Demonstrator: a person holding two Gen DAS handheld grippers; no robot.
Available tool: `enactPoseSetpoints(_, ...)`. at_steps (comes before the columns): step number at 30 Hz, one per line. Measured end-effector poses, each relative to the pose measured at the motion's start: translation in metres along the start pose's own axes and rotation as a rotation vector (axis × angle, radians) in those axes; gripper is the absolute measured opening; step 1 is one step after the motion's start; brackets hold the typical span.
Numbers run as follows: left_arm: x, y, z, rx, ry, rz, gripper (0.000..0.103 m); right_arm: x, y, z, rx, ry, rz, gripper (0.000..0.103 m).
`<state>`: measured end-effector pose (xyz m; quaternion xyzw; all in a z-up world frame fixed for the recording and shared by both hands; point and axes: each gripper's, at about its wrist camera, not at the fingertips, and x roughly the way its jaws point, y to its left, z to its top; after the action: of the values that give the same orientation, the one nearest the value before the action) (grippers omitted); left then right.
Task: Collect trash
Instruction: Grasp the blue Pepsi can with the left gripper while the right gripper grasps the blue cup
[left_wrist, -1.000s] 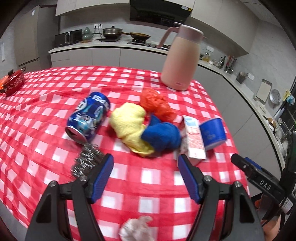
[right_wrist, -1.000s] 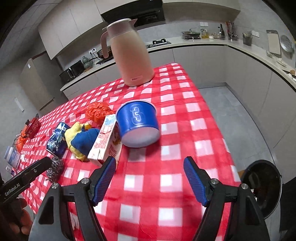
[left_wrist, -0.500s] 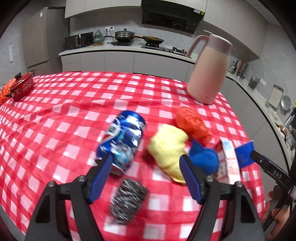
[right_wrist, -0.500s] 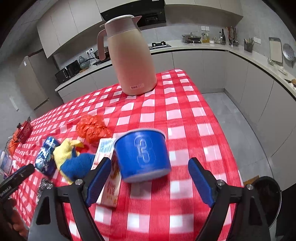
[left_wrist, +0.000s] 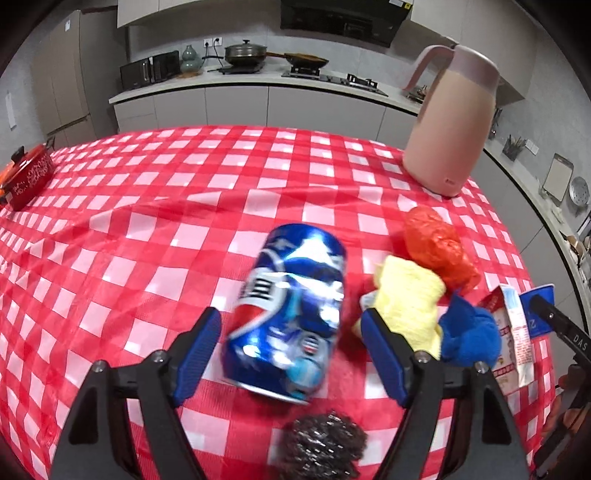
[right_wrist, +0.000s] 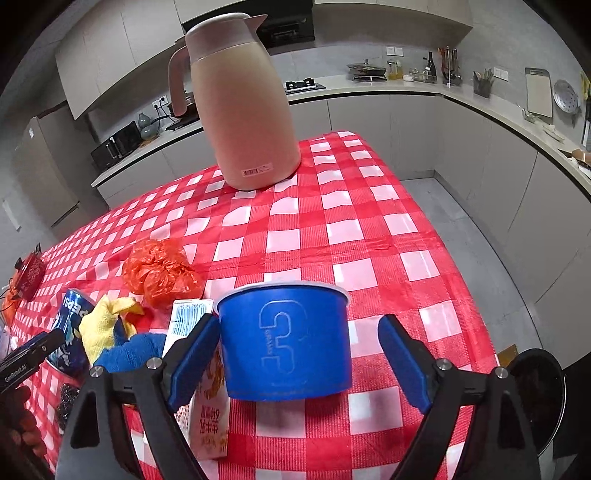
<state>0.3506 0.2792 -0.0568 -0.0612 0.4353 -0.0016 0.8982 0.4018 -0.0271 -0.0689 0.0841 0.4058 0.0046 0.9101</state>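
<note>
**Both grippers lined up on trash, neither grip made yet**

Left gripper (left_wrist: 290, 354): jaws have just been opening and stand apart, straddling the lower half of the crushed blue soda can (left_wrist: 290, 314), which lies on its side on the red-checked tablecloth (left_wrist: 147, 236). Clear cloth shows between each pad and the can wall, so nothing is held.

Right gripper (right_wrist: 295, 358): jaws also just been opening. The blue paper cup (right_wrist: 286, 339) stands upside down between them; the left pad sits at or against its wall, the right pad well clear. Released, not clamped.

Nearby: steel scourer (left_wrist: 323, 446) just below the can; yellow cloth (left_wrist: 410, 306), blue cloth (left_wrist: 467, 338) and orange bag (left_wrist: 436, 251) to its right; a carton (right_wrist: 205, 369) leans against the cup's left side. The black bin (right_wrist: 537, 398) is on the floor past the table's right edge.

Judgement: approach-to-grasp step. Next, ease each pair further round its item and close. The can may roll, and the right gripper's left pad risks pinching the carton.
</note>
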Motion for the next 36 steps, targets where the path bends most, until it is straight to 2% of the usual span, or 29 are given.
enactPoseSetpoints(7,0.018,0.003,0.0,0.017,0.03,-0.024,0.079,0.014,0.008,-0.001,0.0,0.026,0.009,0.089)
enactPoseSetpoints(10,0.023,0.004,-0.001,0.014,0.04,-0.048,0.074,0.017,0.008,-0.003,0.013,0.025,0.016,0.089)
enactPoseSetpoints(16,0.025,0.005,-0.002,0.006,0.027,-0.069,0.068,0.021,0.011,-0.004,0.005,0.023,0.023,0.087)
enactPoseSetpoints(18,0.025,0.005,-0.002,0.009,0.018,-0.072,0.066,0.022,0.012,-0.003,-0.001,0.023,0.028,0.082)
enactPoseSetpoints(23,0.024,0.003,-0.003,0.003,0.006,-0.083,0.064,0.024,0.013,-0.002,-0.014,0.023,0.028,0.081)
enactPoseSetpoints(36,-0.026,-0.007,-0.003,0.003,-0.084,-0.12,0.064,-0.004,0.005,-0.001,-0.012,-0.042,0.049,0.081)
